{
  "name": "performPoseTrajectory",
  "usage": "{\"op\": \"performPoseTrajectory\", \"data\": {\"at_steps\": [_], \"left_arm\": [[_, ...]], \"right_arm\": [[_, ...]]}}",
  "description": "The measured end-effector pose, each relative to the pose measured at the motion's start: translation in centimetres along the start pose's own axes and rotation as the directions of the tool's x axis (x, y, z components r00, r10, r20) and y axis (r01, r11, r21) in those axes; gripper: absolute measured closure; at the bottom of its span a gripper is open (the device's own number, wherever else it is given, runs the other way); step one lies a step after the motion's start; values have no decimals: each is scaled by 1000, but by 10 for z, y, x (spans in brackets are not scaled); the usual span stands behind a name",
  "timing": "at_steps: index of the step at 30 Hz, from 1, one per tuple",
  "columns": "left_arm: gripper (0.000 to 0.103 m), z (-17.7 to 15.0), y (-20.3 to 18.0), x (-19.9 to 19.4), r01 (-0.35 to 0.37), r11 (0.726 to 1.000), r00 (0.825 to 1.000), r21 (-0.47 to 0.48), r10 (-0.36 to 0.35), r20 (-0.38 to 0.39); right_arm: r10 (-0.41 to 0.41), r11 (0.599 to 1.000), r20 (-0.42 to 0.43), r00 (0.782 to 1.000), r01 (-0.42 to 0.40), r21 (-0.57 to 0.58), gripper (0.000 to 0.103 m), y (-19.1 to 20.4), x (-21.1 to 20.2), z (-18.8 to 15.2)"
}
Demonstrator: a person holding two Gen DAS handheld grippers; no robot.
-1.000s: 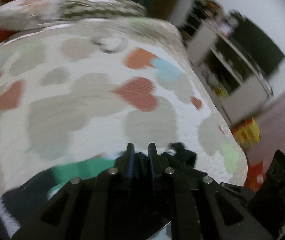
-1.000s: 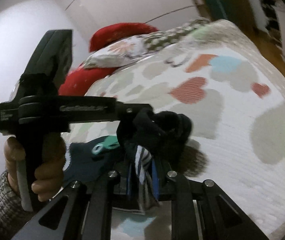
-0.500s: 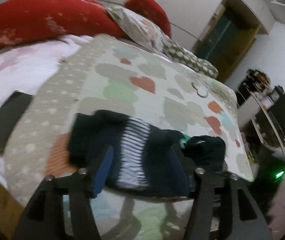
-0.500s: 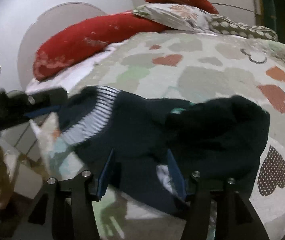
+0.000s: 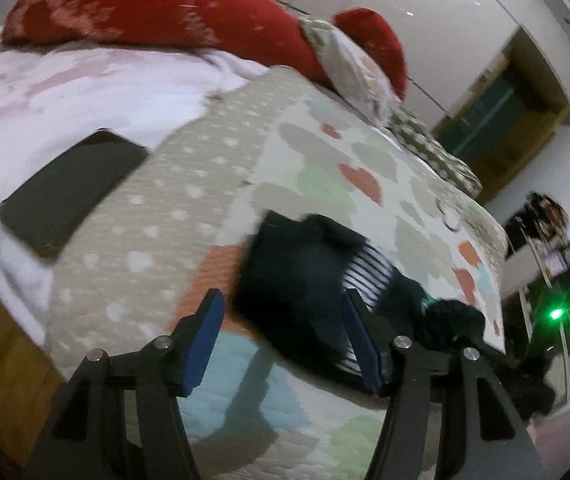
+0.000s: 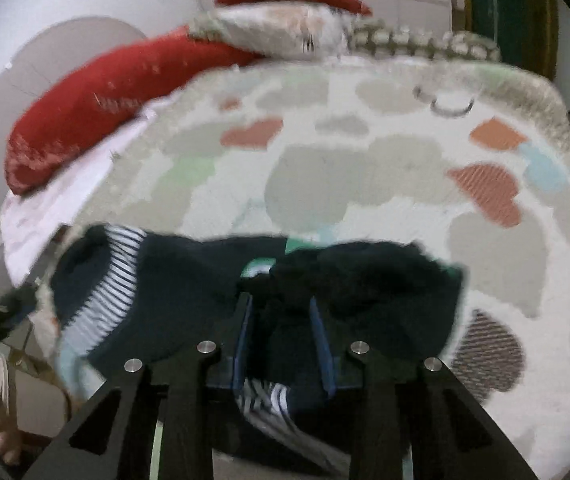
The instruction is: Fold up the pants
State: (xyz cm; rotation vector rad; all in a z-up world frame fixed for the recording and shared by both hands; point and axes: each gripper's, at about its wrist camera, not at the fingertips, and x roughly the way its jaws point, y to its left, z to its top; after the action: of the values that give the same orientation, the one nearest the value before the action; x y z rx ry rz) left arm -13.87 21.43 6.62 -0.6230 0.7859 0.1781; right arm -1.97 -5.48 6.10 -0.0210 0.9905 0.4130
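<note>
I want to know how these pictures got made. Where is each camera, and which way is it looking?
Left wrist: sits on the left gripper, looking down along its open fingers at the dark pants on the heart quilt, a phone to the side.
Right wrist: sits on the right gripper, whose jaws are closing with pants between them; a hand shows low at left.
Both show the pants, quilt and red pillows.
</note>
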Motion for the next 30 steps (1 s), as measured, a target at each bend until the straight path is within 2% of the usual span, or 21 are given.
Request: {"op": "performPoseTrajectory", "data": {"at_steps": [2,6,11,14,15,16,18,23,26,28,30], "left_arm": [[42,2,11,8,0,999,1000,-37,0,-8],[42,-1,26,42,-3,995,996,-99,-6,-85],[48,-5,16,44,-53,998,997,-24,52,-48],[68,-4,26,38,16,997,998,-72,-21,-65],[82,-4,29,33,48,995,996,-91,-54,-70],[90,-3,31,27,61,993,995,-98,-68,-68],[91,-3,35,13,66,993,997,-102,-70,-36],[91,-5,55,-13,80,986,997,-146,-78,19],[91,-7,63,-20,83,984,996,-155,-79,34],[91,-9,65,-21,86,985,996,-150,-82,36],[87,-12,65,-19,89,986,996,-141,-86,28]], "right_arm": [[-30,1000,-28,999,30,-5,72,1,16,-3],[-47,998,-31,998,46,-40,71,4,15,-4],[-47,998,-25,999,46,-48,71,6,-2,0],[-21,998,15,1000,22,-63,69,19,-22,5],[-4,997,22,1000,6,-72,64,26,-27,7],[15,996,23,1000,-13,-83,61,34,-30,10],[63,992,8,998,-62,-113,51,53,-32,16],[139,975,-72,988,-149,-163,42,100,-17,29],[185,963,-142,972,-208,-169,37,130,1,40],[193,958,-194,962,-227,-174,36,149,18,48],[166,956,-244,955,-217,-197,34,170,36,54]]}}
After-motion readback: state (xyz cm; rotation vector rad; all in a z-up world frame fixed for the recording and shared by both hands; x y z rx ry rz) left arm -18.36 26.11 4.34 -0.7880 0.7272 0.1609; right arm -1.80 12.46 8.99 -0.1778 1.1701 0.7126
